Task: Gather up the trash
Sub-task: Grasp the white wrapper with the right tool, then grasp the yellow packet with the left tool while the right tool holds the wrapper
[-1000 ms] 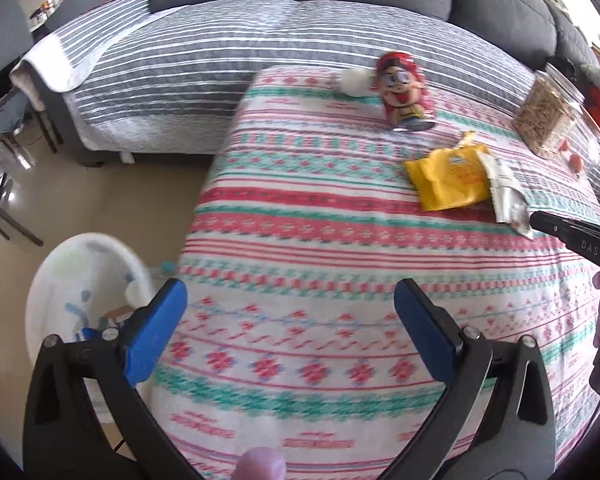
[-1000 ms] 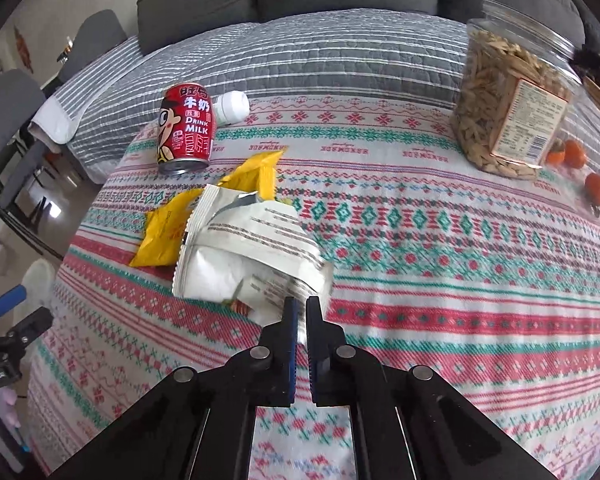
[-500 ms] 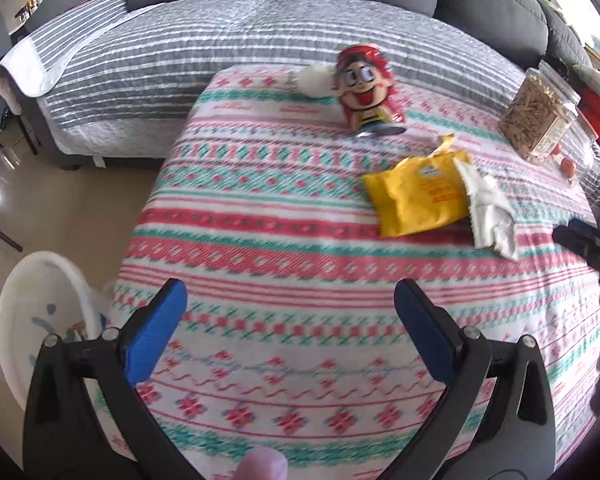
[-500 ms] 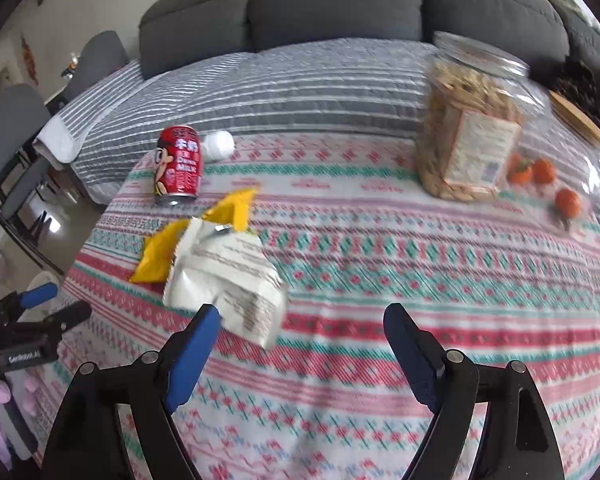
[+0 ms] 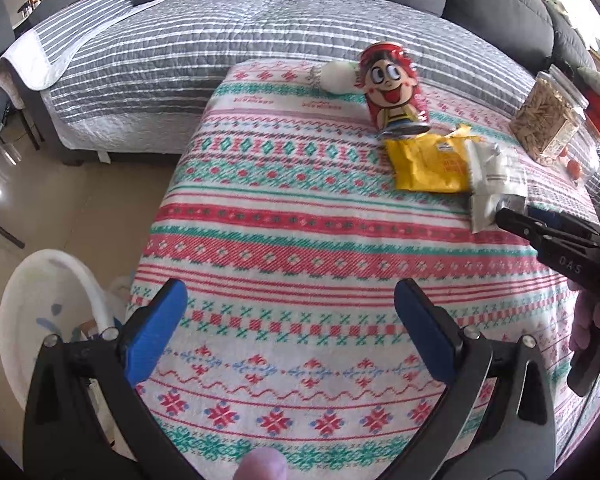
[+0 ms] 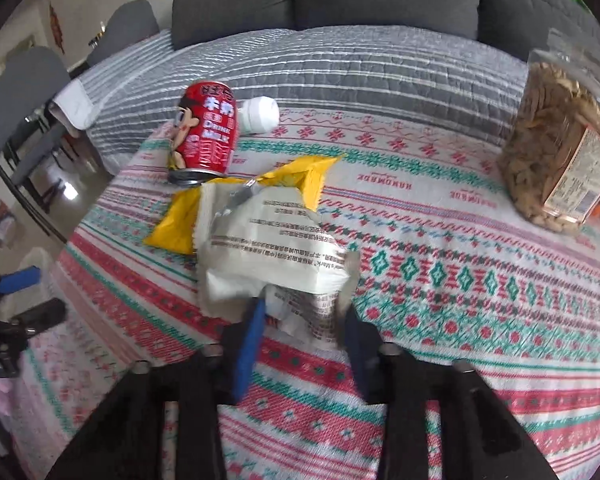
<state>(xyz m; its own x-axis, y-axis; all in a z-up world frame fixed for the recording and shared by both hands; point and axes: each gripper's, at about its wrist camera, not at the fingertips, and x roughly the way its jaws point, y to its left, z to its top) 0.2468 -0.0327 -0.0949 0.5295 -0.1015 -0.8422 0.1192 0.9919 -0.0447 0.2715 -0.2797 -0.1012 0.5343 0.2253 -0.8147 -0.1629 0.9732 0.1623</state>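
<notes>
A white snack wrapper [image 6: 268,240] lies on the patterned tablecloth [image 6: 460,280], partly over a yellow wrapper [image 6: 176,224]. Behind them stands a red milk can [image 6: 204,136] with a small white bottle [image 6: 260,114] lying beside it. My right gripper [image 6: 302,320] is closing, and its blue pads [image 6: 252,332] squeeze the white wrapper's near crumpled edge. The left wrist view shows that gripper [image 5: 504,214] at the same white wrapper [image 5: 494,176], next to the yellow wrapper [image 5: 424,164] and the can [image 5: 394,92]. My left gripper [image 5: 290,320] is open with nothing in it, over the cloth near the table's left front.
A white bin [image 5: 40,308] holding some scraps stands on the floor left of the table. A clear jar of snacks [image 6: 560,152] and small orange fruits [image 5: 574,168] sit at the far right. A grey sofa with a striped cover [image 5: 220,52] lies behind; chairs stand far left.
My right gripper was shut, opened wide and pulled back, then came forward and closed onto the white wrapper's near edge. The left gripper stayed open and shifted slightly.
</notes>
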